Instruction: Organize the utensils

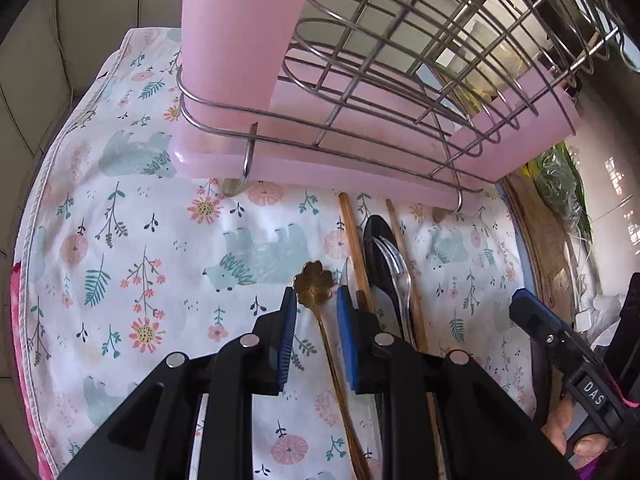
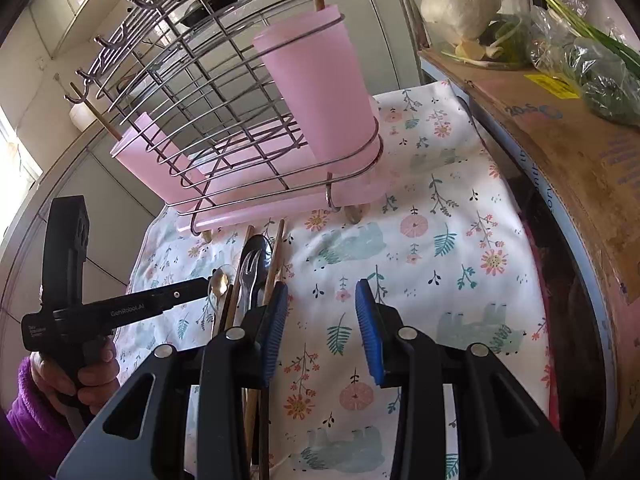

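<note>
A gold spoon (image 1: 314, 282) with a flower-shaped bowl lies on the floral cloth (image 1: 140, 240). My left gripper (image 1: 316, 300) straddles it, and cloth shows between each blue pad and the thin handle. To its right lie wooden chopsticks (image 1: 351, 232), a black spoon (image 1: 378, 240) and a clear plastic fork (image 1: 398, 272). The right wrist view shows the same pile (image 2: 252, 268), with the left gripper's tip beside the gold spoon (image 2: 219, 280). My right gripper (image 2: 322, 304) is open over bare cloth, just right of the pile. Behind stands a wire rack (image 2: 192, 92) holding a pink cup (image 2: 320, 92).
A pink drip tray (image 1: 320, 168) sits under the rack, and a second pink cup (image 2: 138, 152) hangs at its far end. A cardboard box (image 2: 560, 140) with bagged greens (image 2: 600, 80) and a cabbage (image 2: 460, 4) borders the cloth on the right. A purple-sleeved hand (image 2: 92, 372) holds the left gripper.
</note>
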Motion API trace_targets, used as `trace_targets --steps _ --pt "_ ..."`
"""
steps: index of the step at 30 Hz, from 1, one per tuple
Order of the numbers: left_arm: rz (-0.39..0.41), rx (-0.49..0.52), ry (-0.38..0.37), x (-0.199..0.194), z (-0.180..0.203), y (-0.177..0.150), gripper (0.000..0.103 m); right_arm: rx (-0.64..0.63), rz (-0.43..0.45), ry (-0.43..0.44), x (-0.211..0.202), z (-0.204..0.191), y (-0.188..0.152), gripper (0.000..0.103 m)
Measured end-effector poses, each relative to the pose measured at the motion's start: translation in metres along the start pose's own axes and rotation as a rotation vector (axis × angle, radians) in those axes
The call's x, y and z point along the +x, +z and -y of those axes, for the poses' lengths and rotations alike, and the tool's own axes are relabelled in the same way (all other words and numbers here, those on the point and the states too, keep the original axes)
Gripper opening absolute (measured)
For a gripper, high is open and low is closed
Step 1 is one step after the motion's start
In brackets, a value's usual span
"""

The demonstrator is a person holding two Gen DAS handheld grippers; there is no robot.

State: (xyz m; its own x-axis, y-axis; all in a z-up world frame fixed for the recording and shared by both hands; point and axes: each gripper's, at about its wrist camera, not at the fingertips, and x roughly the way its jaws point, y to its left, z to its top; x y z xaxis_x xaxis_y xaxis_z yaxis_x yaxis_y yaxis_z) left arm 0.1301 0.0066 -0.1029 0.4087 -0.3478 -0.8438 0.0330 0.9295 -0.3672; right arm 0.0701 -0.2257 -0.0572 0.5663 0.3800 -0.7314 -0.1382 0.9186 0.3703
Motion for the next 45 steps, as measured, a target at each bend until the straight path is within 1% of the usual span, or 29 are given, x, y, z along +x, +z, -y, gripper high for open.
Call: trace_targets --steps 3,7,9,12,14,15,16,19,22,25,26,27,28,29,32,34,37,39,40,41,42,43,45 --pt "0.004 -0.019 -0.042 -0.007 -0.004 0.005 0.019 0.001 -0.003 0.005 0.002 0.000 0.000 0.036" --pt "-0.015 -0.015 -0.018 -0.004 -0.008 0.008 0.019 -0.008 -0.012 0.007 0.005 -0.003 0.000 0.036" --pt "-0.039 -0.022 -0.029 -0.004 -0.013 0.013 0.019 -0.010 -0.015 0.009 0.006 -0.004 0.000 0.036" --pt "-0.067 -0.032 -0.039 0.009 -0.009 0.013 0.019 -0.007 -0.019 0.007 0.008 -0.004 0.000 0.036" --pt "-0.088 -0.051 -0.059 0.017 -0.009 0.014 0.009 -0.002 -0.021 0.008 0.008 -0.003 0.000 0.036" --pt "-0.094 -0.062 -0.060 0.020 -0.011 0.016 0.008 -0.001 -0.023 0.008 0.009 -0.003 0.001 0.036" --pt "-0.093 -0.070 -0.062 0.022 -0.011 0.018 0.003 -0.001 -0.025 0.008 0.009 -0.003 0.000 0.036" --pt "-0.093 -0.086 -0.076 0.022 -0.013 0.019 0.003 -0.001 -0.037 0.014 0.012 -0.004 0.001 0.036" --pt "-0.071 -0.084 -0.062 0.018 -0.018 0.018 0.002 0.007 -0.053 0.035 0.015 -0.006 0.003 0.036" --pt "-0.036 -0.068 -0.047 0.002 -0.024 0.017 0.002 0.024 -0.082 0.064 0.023 -0.009 0.007 0.036" --pt "-0.021 -0.059 -0.040 -0.005 -0.026 0.015 0.002 0.030 -0.089 0.069 0.026 -0.010 0.009 0.034" --pt "-0.006 -0.053 -0.031 -0.012 -0.028 0.014 0.002 0.033 -0.097 0.074 0.029 -0.011 0.012 0.031" --pt "0.010 -0.047 -0.021 -0.018 -0.030 0.014 0.002 0.034 -0.110 0.080 0.034 -0.013 0.015 0.025" --pt "0.024 -0.043 -0.011 -0.024 -0.032 0.013 0.002 0.038 -0.123 0.083 0.038 -0.015 0.017 0.023" --pt "0.060 -0.024 0.018 -0.039 -0.040 0.011 0.002 0.040 -0.158 0.087 0.055 -0.023 0.024 0.017" --pt "0.080 -0.006 0.044 -0.047 -0.044 0.010 0.003 0.042 -0.196 0.089 0.068 -0.029 0.026 0.017" --pt "0.087 -0.007 0.038 -0.056 -0.054 0.010 0.003 0.053 -0.250 0.046 0.088 -0.032 0.026 0.017" --pt "0.092 -0.010 0.031 -0.059 -0.057 0.009 0.003 0.081 -0.277 0.048 0.097 -0.030 0.025 0.017" --pt "0.093 -0.011 0.025 -0.061 -0.059 0.009 0.003 0.092 -0.273 0.049 0.099 -0.030 0.026 0.017" --pt "0.093 -0.013 0.021 -0.060 -0.058 0.009 0.003 0.092 -0.273 0.050 0.100 -0.031 0.026 0.015" --pt "0.094 -0.015 0.020 -0.058 -0.057 0.008 0.003 0.094 -0.268 0.052 0.100 -0.031 0.026 0.009" --pt "0.094 -0.016 0.017 -0.056 -0.056 0.008 0.003 0.100 -0.268 0.060 0.100 -0.031 0.026 0.007" --pt "0.094 -0.015 0.018 -0.054 -0.056 0.009 0.003 0.117 -0.264 0.056 0.096 -0.028 0.025 0.007"
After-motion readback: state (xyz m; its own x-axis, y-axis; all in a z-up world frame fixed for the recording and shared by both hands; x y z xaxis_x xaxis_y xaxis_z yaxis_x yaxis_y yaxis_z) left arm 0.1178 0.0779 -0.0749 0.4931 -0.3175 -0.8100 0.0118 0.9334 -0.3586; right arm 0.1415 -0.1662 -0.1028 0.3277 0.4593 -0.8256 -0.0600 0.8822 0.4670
